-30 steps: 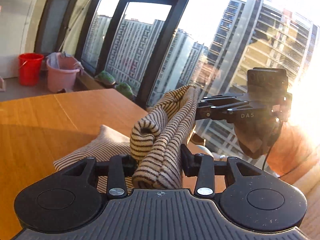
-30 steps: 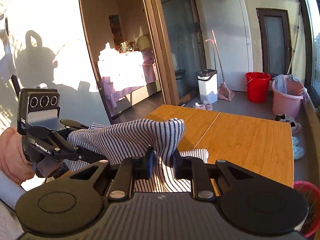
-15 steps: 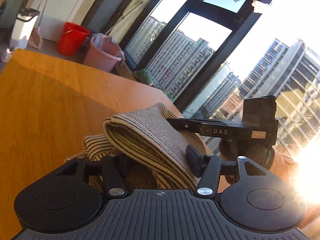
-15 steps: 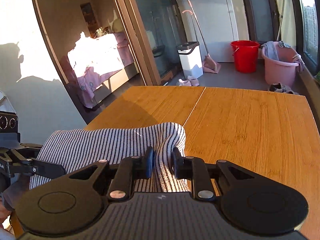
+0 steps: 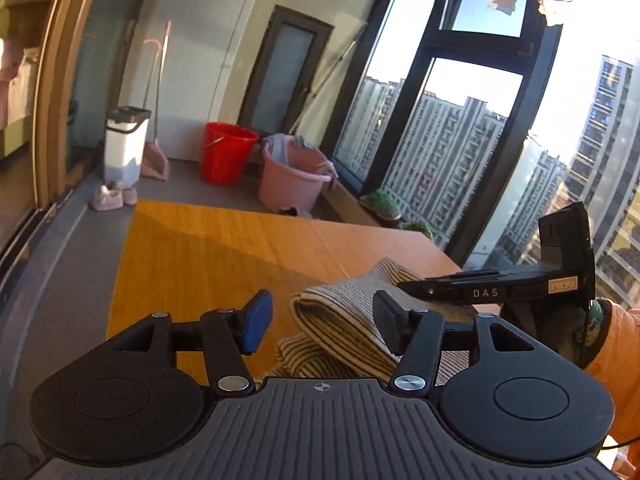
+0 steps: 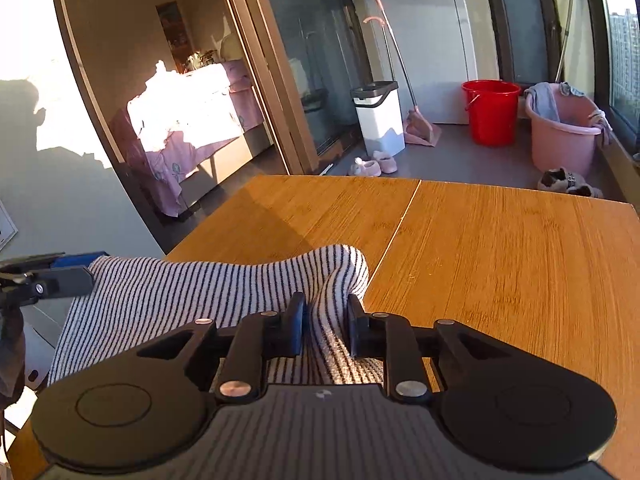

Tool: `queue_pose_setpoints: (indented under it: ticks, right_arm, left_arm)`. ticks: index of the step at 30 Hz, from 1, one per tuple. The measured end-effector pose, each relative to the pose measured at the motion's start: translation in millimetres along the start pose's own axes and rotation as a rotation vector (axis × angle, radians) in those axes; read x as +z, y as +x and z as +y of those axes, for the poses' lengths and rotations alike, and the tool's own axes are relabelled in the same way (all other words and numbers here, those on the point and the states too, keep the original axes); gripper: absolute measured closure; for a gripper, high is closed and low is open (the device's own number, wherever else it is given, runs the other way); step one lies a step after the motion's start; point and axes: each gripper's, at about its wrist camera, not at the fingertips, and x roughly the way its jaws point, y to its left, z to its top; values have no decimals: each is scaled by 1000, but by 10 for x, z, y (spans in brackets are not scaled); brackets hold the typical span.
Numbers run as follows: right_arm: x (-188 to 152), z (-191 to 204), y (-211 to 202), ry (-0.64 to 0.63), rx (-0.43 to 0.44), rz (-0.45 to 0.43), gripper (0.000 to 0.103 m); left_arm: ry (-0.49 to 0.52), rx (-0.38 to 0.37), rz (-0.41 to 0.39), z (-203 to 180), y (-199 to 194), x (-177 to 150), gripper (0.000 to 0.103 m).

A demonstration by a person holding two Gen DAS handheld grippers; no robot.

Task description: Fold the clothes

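A striped garment (image 5: 344, 320) lies folded over on the wooden table (image 5: 208, 256). My left gripper (image 5: 320, 320) is open, its jaws wide apart, with the cloth's folded edge lying between them near the right pad. My right gripper (image 6: 324, 320) is shut on a raised bunch of the striped garment (image 6: 200, 284) at its right end. The right gripper also shows in the left wrist view (image 5: 404, 284), pinching the cloth. The left gripper's fingers (image 6: 68, 276) show at the left edge of the right wrist view, at the cloth's far end.
A red bucket (image 6: 490, 112), a pink tub (image 6: 560, 128), a white bin (image 6: 378, 116), a broom and slippers stand on the floor beyond the table. Large windows (image 5: 460, 140) run along the right side; a glass sliding door is on the left.
My left gripper has opened and let go of the cloth, which has dropped onto the table. Both grippers have lowered and swung toward the table. The right gripper still holds its bunch.
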Motion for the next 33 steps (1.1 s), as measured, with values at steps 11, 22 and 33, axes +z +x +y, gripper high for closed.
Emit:
queue_pose_setpoints:
  ticks: [11, 22, 33]
  right_arm:
    - [-26, 46, -267, -41, -88, -72, 64]
    - [-820, -218, -808, 564, 150, -12, 28]
    - [-835, -236, -550, 615, 239, -20, 40]
  left_arm:
    - [117, -207, 215, -376, 705, -139, 22]
    - [-18, -267, 212, 27, 650, -243, 22]
    - [-41, -234, 242, -44, 550, -266, 18]
